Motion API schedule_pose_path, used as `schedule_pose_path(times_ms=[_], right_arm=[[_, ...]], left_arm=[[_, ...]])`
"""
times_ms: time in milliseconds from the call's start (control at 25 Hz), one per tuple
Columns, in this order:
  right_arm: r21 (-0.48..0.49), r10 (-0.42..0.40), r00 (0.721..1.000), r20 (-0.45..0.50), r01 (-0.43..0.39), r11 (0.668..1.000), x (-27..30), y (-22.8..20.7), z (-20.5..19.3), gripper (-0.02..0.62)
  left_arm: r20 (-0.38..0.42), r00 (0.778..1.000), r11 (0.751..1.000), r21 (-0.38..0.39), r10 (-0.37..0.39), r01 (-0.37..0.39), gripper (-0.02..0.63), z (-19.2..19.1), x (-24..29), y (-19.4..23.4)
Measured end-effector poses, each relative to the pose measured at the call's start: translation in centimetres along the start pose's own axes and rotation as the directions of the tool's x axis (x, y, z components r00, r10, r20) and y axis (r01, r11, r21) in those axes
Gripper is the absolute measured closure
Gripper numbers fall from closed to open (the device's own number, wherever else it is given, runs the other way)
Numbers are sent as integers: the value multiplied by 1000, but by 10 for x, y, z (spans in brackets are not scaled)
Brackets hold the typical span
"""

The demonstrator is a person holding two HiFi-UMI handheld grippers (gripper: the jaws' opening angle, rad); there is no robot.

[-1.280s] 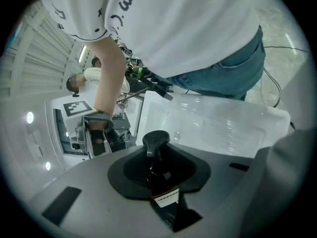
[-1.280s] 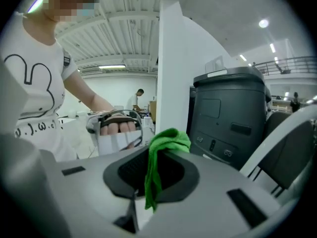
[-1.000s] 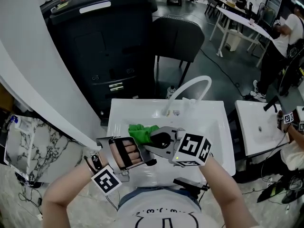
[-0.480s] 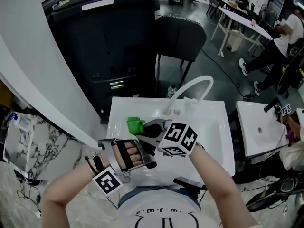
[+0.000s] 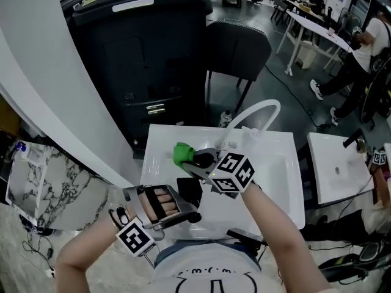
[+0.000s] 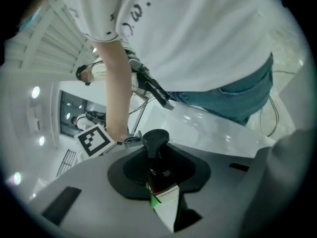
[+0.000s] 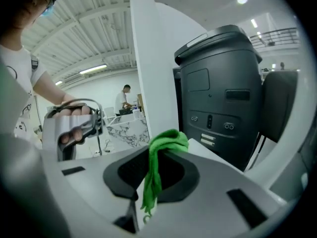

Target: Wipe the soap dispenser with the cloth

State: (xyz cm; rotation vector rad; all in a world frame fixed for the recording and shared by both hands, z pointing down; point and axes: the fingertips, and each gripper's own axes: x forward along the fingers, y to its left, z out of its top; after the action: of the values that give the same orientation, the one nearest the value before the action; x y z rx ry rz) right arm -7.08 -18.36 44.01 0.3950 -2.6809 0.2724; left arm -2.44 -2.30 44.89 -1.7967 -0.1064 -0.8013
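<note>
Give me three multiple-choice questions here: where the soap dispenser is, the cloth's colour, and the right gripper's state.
1. Where is the soap dispenser? A in the left gripper; B in the right gripper; C in neither.
2. What colour is the cloth? A blue; B white; C green.
3. The right gripper is: A open and empty; B shut on the cloth; C shut on nothing.
Answers: 1 A, the left gripper view shows its dark bottle pinched between those jaws. 2 C, it shows bright green in the right gripper view and the head view. 3 B, the cloth is clamped between the jaws and hangs from them.
</note>
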Motion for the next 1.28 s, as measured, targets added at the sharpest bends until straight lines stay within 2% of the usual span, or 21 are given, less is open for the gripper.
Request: schedule_pose_path(times_ms=[40,120,200,240,320,400,520,560,640,680,760,840,880,920,1040,1120,1240,1280], right_arm=[[22,-10,1000,23,9,1000,-2,-3,2,549],[59,-30,998,58,27,998,-5,-9,2,549],[98,-41,996,83,33,995,-6,-12,1,549],[117,-42,995,92,31,993,-6,-12,-1,549],[146,-40,994,105,25,989,-5,-9,-5,549],[173,-42,993,113,22,985,-1,-6,-10,549],[223,-52,991,120,24,975,7,-1,-20,549],[237,-57,991,122,27,971,9,1,-22,549],[256,-67,989,134,31,966,12,4,-25,549],[264,-72,987,144,32,964,12,5,-25,549],[278,-84,982,168,35,960,12,5,-21,549],[295,-100,976,194,39,955,10,3,-17,549],[305,-108,973,205,41,952,9,2,-15,549],[313,-116,970,215,44,949,7,1,-14,549],[323,-138,962,236,56,945,3,-3,-13,549],[303,-152,955,254,70,950,1,-3,-10,549],[234,-149,942,302,78,969,-4,2,2,549],[212,-147,939,311,83,974,-5,5,5,549]], left_arm=[[10,1000,996,-89,21,-21,505,1,-4,4],[9,996,966,-247,83,-78,503,-3,-14,13],[-13,987,908,-392,158,-150,504,-12,-26,24],[-29,980,861,-472,199,-188,505,-18,-32,29],[-63,957,735,-628,283,-258,505,-36,-46,43],[-99,927,602,-734,361,-313,505,-55,-60,60],[-158,874,455,-803,460,-385,509,-81,-80,87],[-184,855,387,-832,484,-398,509,-89,-85,94],[-241,819,214,-892,521,-398,511,-106,-92,104],[-258,800,146,-908,542,-392,511,-113,-95,110],[-276,764,42,-929,583,-368,512,-125,-101,124],[-293,742,-50,-942,603,-331,512,-134,-104,133],[-301,737,-83,-945,606,-317,512,-136,-105,136],[-308,733,-105,-945,606,-310,512,-138,-104,138],[-316,732,-147,-946,604,-288,512,-140,-101,144],[-292,734,-175,-956,613,-234,512,-138,-97,147],[-259,740,-234,-962,621,-140,512,-137,-89,148],[-255,740,-245,-961,622,-125,512,-137,-87,149]])
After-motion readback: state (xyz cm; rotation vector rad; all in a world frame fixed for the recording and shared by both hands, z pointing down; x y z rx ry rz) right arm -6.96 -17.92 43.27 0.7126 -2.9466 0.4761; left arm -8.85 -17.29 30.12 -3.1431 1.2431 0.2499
